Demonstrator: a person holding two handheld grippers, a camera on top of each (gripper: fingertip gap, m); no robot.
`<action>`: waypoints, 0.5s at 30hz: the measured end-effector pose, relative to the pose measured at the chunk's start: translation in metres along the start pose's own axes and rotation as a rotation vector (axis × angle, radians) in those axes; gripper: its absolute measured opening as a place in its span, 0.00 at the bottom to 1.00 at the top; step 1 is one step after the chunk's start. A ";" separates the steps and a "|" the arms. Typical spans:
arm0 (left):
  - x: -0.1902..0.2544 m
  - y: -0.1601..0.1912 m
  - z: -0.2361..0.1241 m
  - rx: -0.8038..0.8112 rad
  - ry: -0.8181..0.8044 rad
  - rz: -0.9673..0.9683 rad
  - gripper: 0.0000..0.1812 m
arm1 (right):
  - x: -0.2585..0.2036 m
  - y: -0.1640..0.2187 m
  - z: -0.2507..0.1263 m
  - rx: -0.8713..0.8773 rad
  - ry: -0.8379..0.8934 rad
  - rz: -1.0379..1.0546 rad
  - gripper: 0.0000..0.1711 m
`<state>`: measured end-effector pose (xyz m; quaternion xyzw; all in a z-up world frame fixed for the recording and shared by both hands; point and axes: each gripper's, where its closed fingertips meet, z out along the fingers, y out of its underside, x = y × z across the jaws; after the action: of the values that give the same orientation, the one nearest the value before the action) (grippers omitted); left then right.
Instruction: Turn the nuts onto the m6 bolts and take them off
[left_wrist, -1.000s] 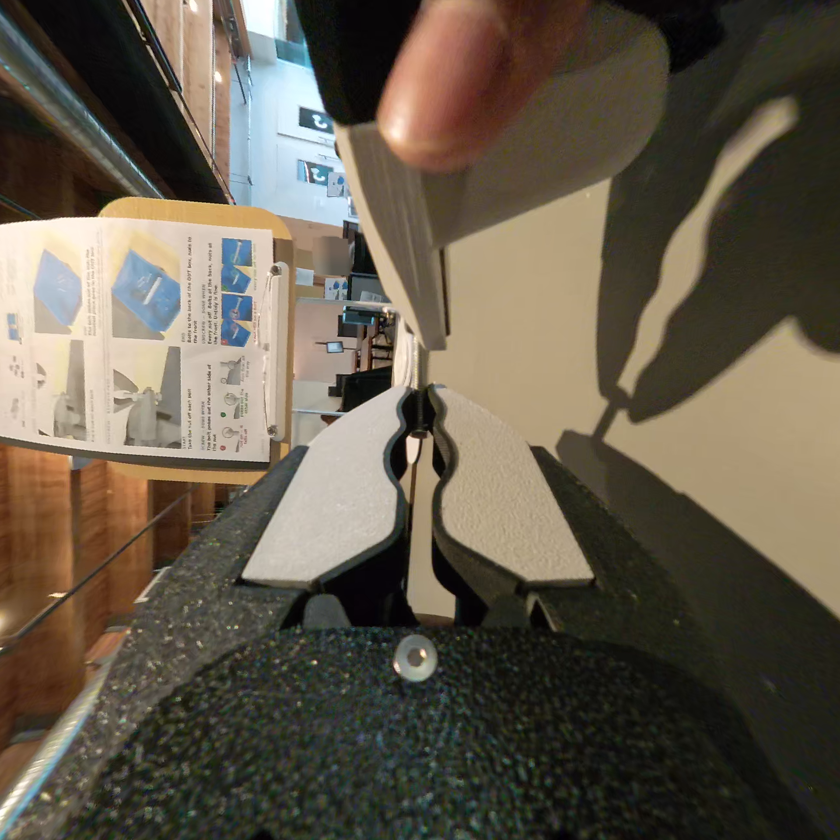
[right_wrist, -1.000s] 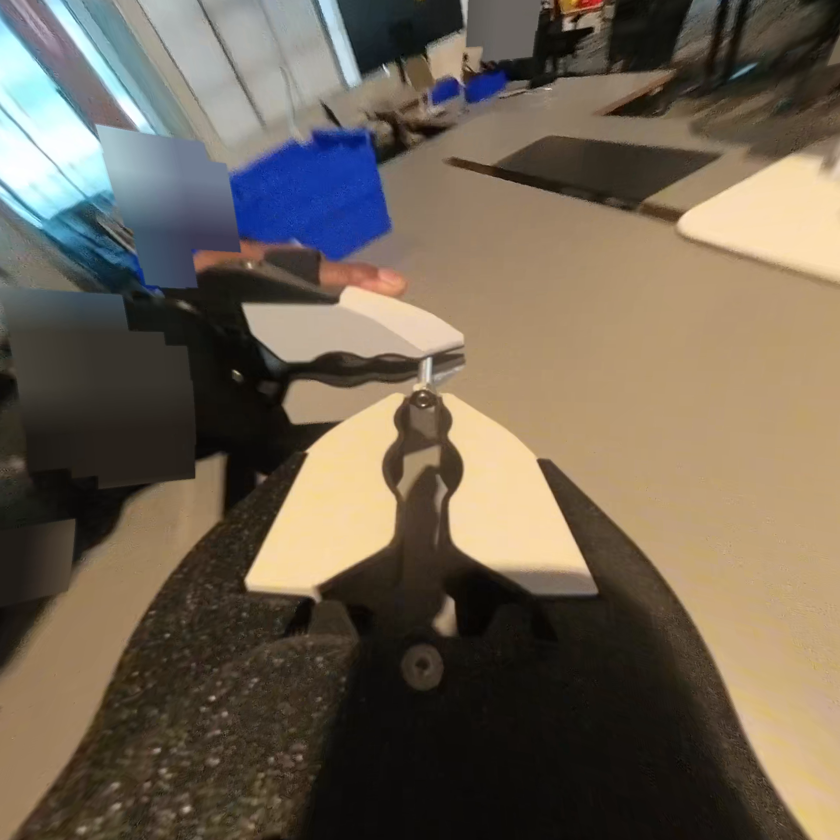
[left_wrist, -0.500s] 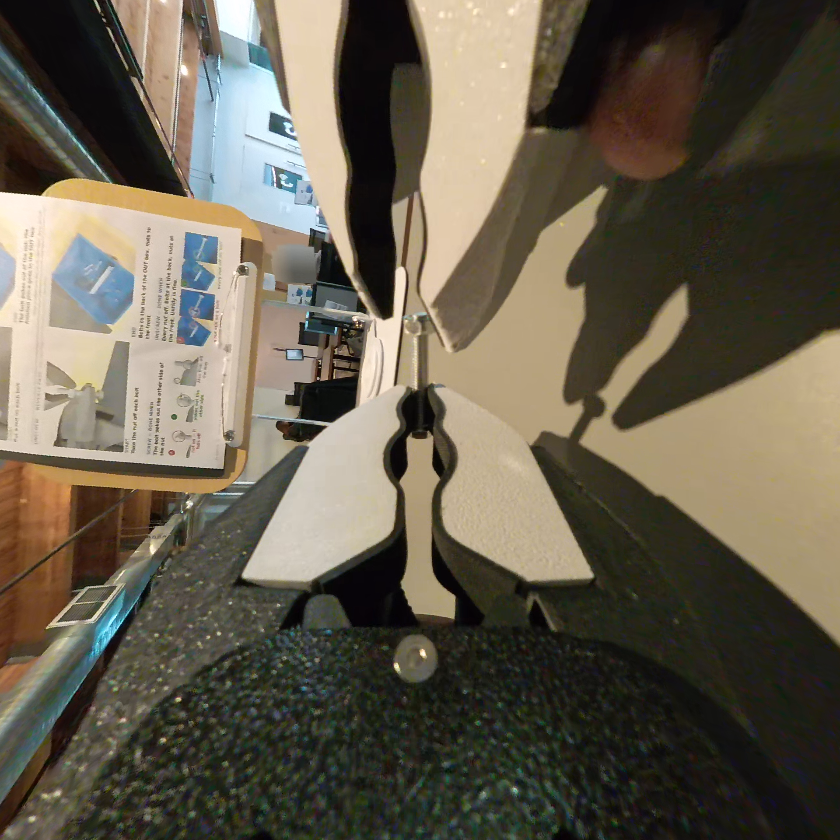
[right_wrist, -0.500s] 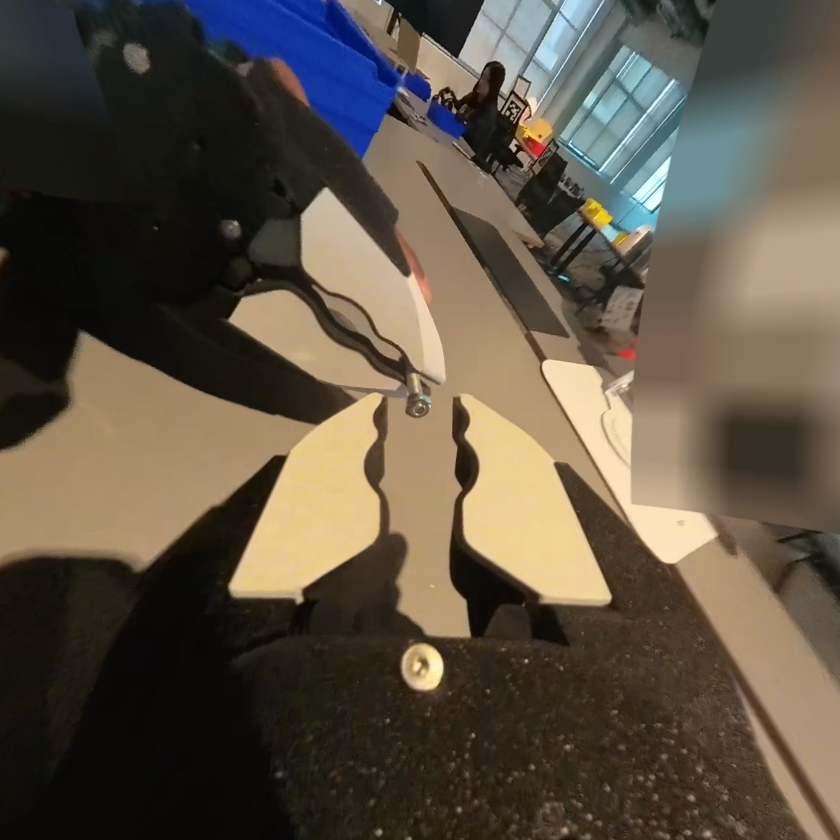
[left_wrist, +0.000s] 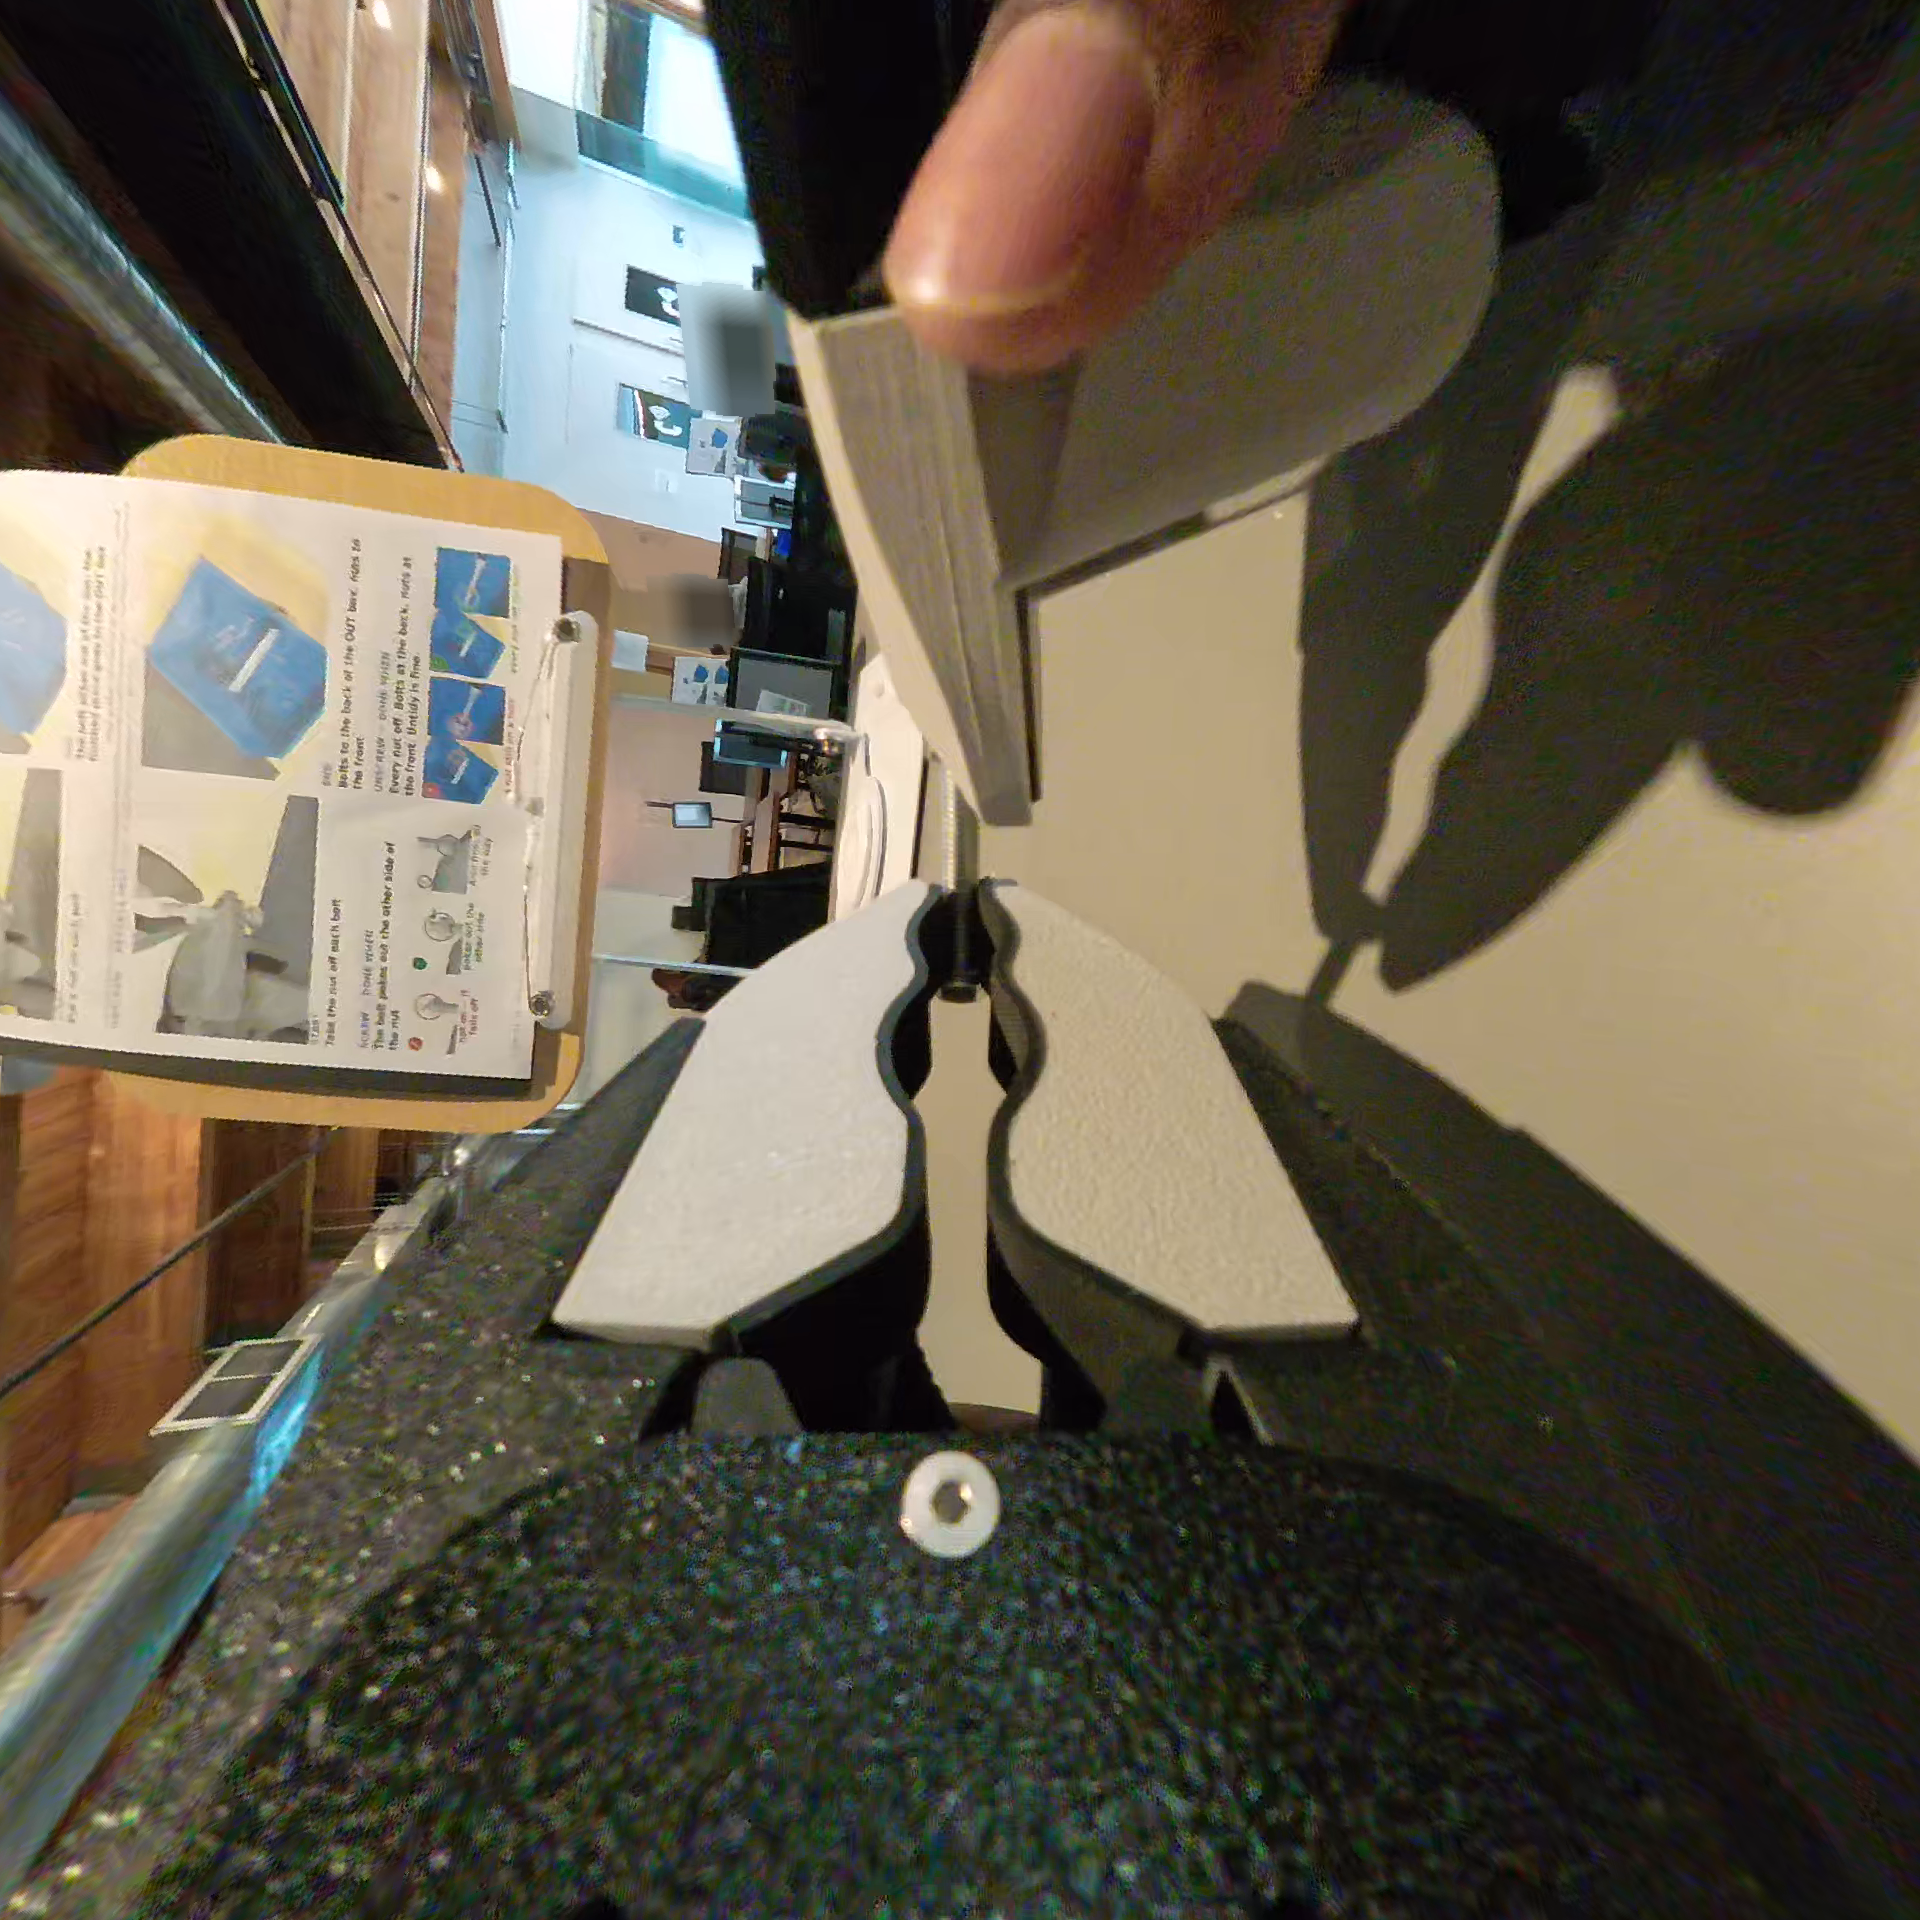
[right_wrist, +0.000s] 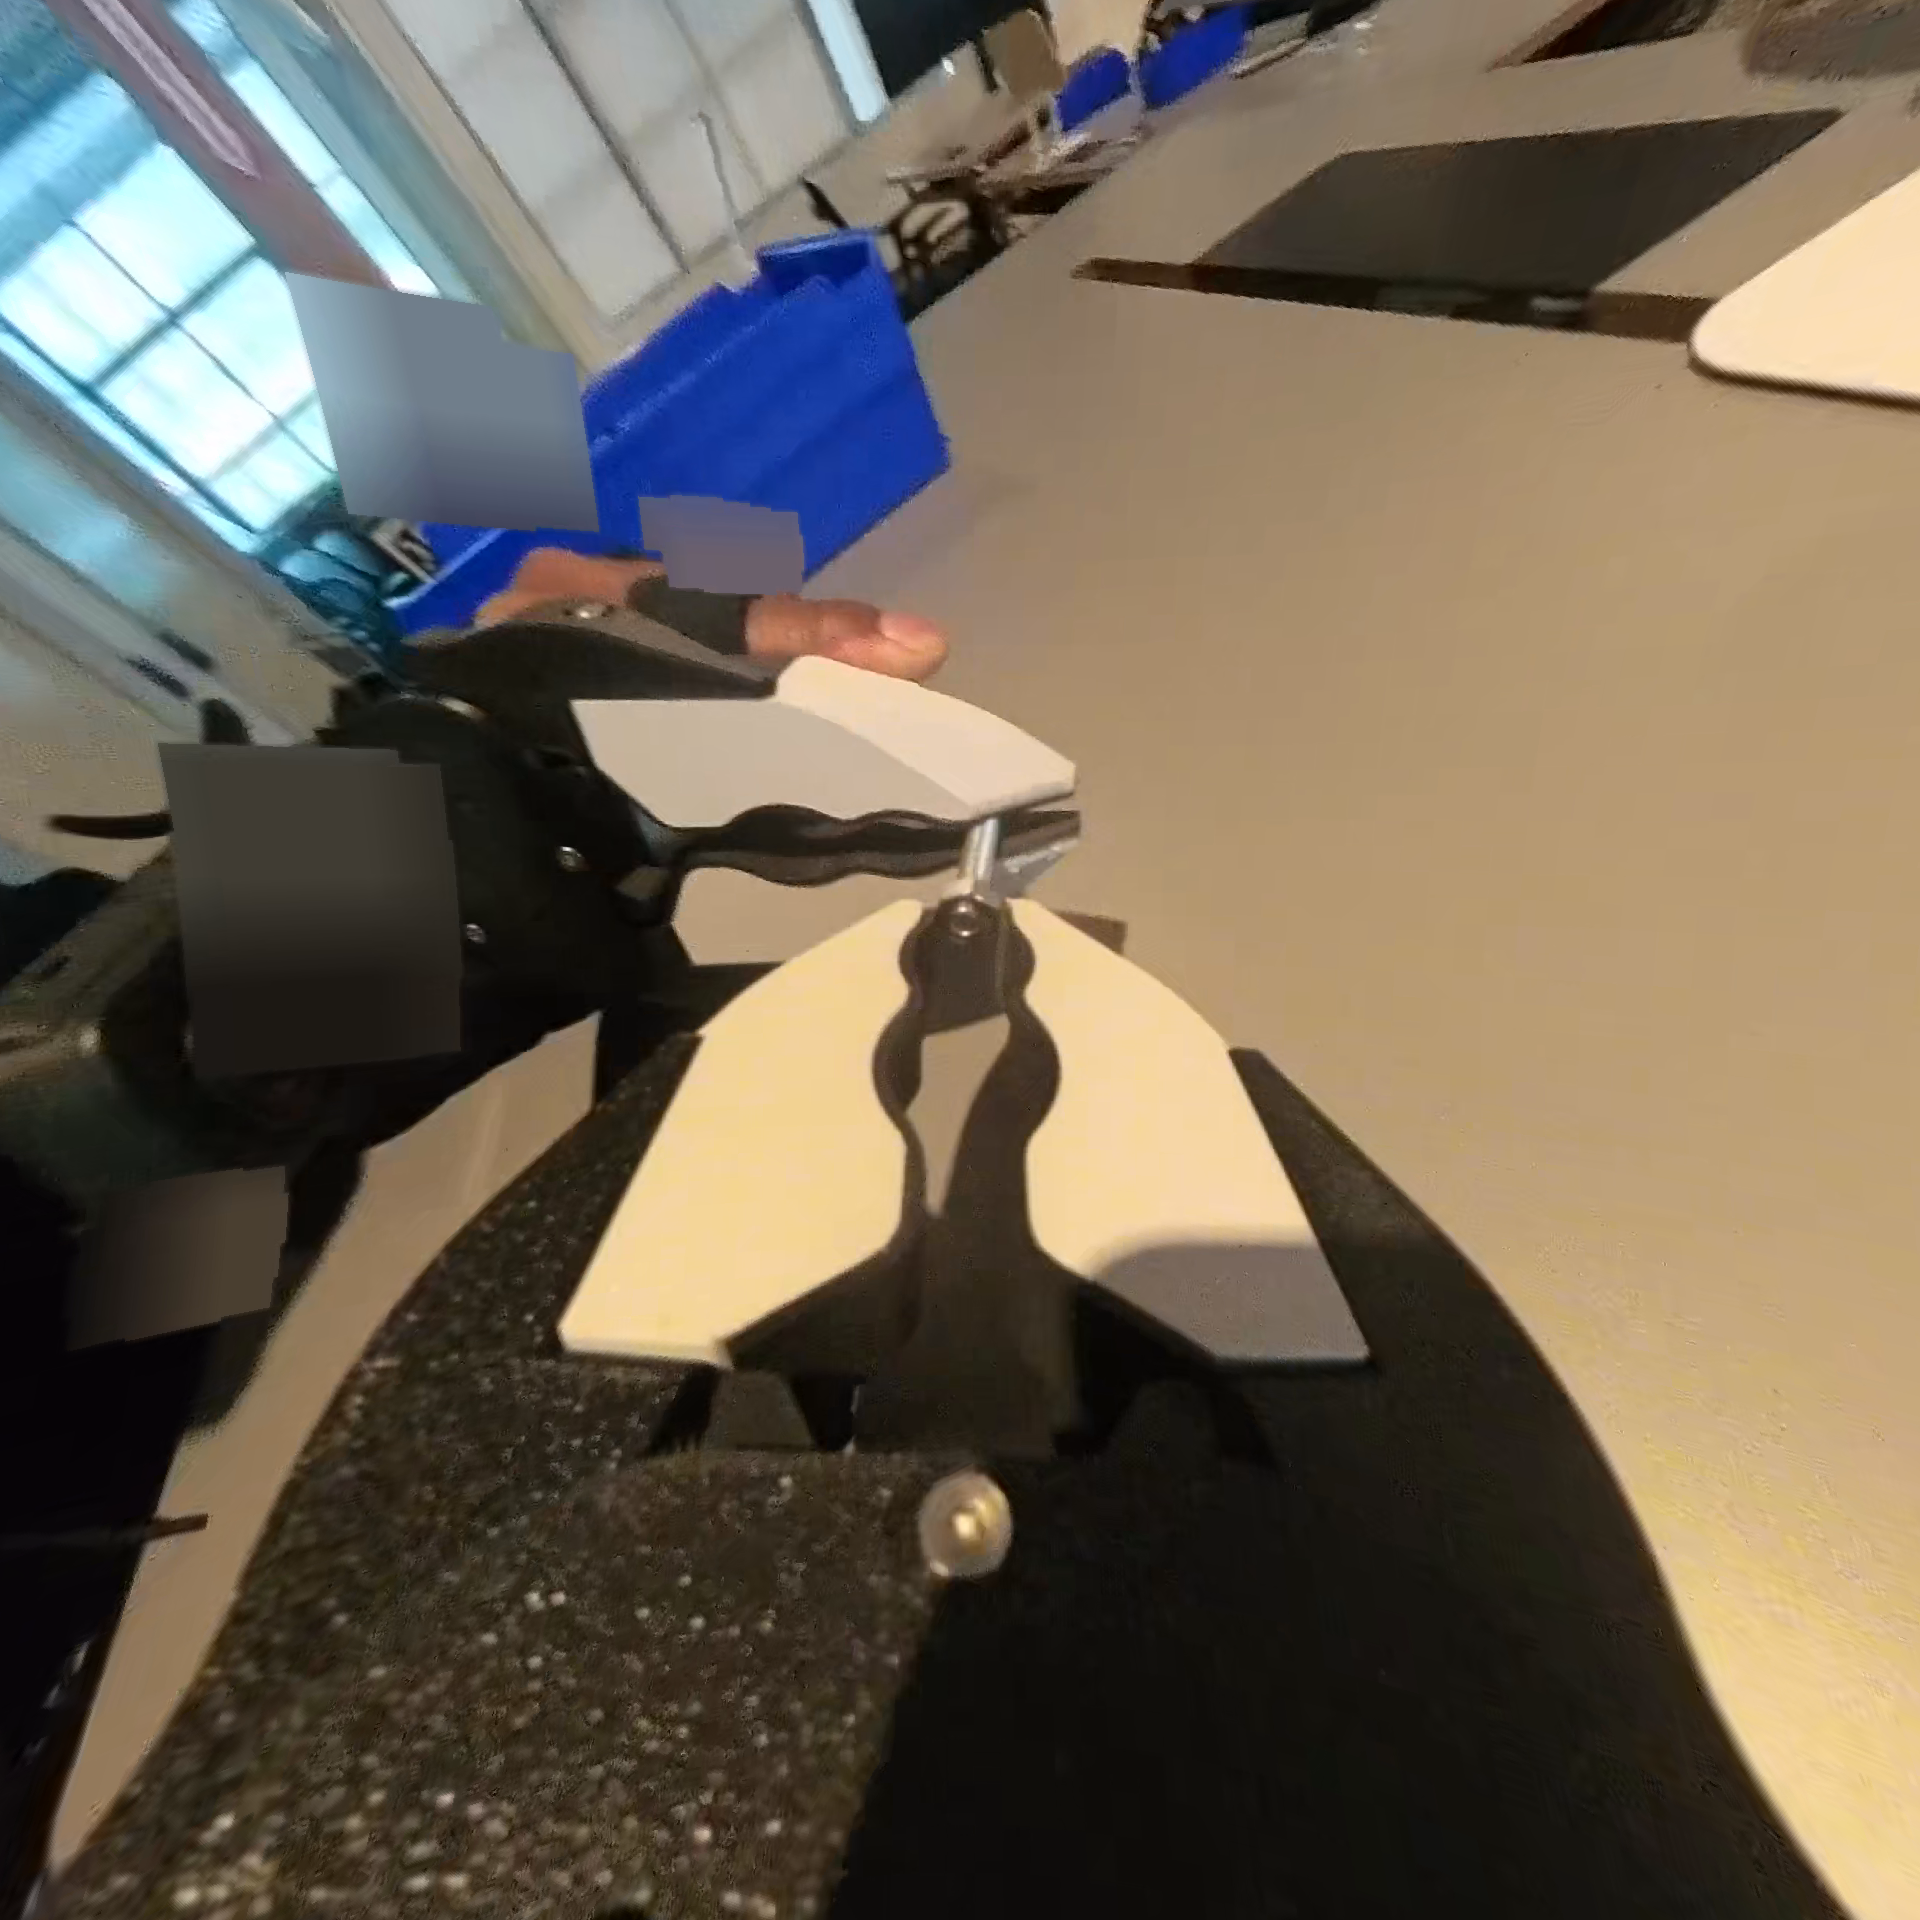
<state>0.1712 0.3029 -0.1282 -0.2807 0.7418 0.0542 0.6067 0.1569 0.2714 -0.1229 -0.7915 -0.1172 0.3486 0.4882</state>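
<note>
**Steel bolt gripped again at both ends**

Grey left tongs (left_wrist: 961, 914) are pressed together on one end of the bolt (left_wrist: 952, 826), and its thread runs forward to the right tongs (right_wrist: 966, 920). These are also closed, on a small dark piece at the other end. I cannot tell whether that piece is the nut or the bolt head. Half a second ago the right tongs stood apart and were rolled to another angle, with the bolt held only by the left. Now they clamp as they did one second ago. I think this is a fresh grip for another turn, so the turning is not finished. The bolt hangs in the air above the grey table (right_wrist: 1455, 727). A blue bin (right_wrist: 769, 395) stands farther back, and a printed sheet (left_wrist: 281, 769) is at the left side.
</note>
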 end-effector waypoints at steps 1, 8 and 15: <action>-0.001 -0.001 0.000 0.002 -0.001 -0.016 0.03 | -0.001 -0.002 -0.001 0.009 -0.007 -0.026 0.07; 0.000 0.001 -0.001 0.012 0.026 -0.060 0.03 | 0.013 -0.003 -0.005 -0.049 0.285 -0.645 0.24; 0.006 0.000 0.000 0.022 0.050 -0.044 0.03 | 0.007 -0.003 -0.003 -0.081 0.383 -0.883 0.06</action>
<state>0.1703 0.3006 -0.1334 -0.2915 0.7510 0.0257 0.5919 0.1642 0.2743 -0.1227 -0.7343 -0.3636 -0.0487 0.5712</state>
